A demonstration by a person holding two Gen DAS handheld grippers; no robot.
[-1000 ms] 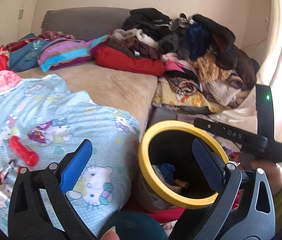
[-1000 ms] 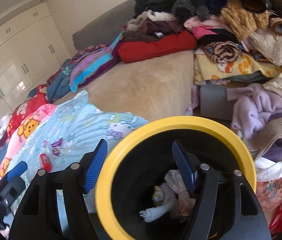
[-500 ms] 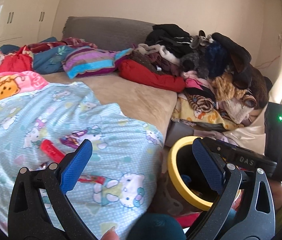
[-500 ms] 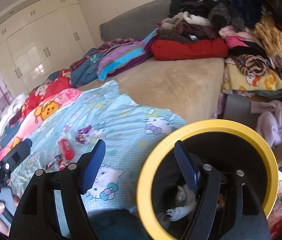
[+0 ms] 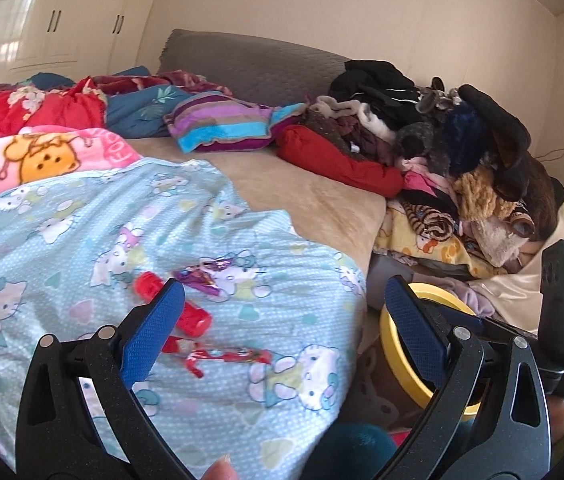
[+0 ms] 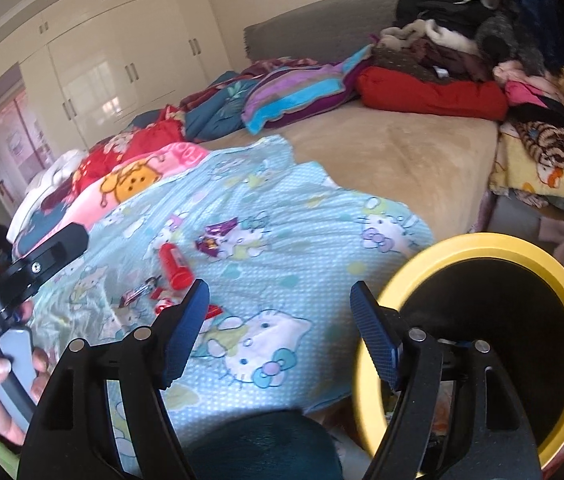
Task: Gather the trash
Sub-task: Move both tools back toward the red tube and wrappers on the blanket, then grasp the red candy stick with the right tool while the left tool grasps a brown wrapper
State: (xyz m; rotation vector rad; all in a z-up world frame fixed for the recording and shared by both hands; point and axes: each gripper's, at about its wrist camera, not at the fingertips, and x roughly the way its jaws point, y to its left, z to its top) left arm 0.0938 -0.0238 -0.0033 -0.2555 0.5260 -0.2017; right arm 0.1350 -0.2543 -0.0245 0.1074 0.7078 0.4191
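The round yellow-rimmed black bin (image 6: 477, 344) is smeared with blur along its near edge at nine o'clock in the right wrist view, and its inside is too dark to read. From the left wrist it (image 5: 395, 344) is mostly hidden behind a blue finger pad (image 5: 413, 330). A red plastic tube (image 5: 184, 310) on the pale blue cartoon-cat sheet (image 5: 82, 216) is partly covered by the other pad. The flat red wrappers (image 5: 226, 356) are blurred, their print unreadable. A dark teal rounded shape (image 6: 266, 444) is cut off at six o'clock.
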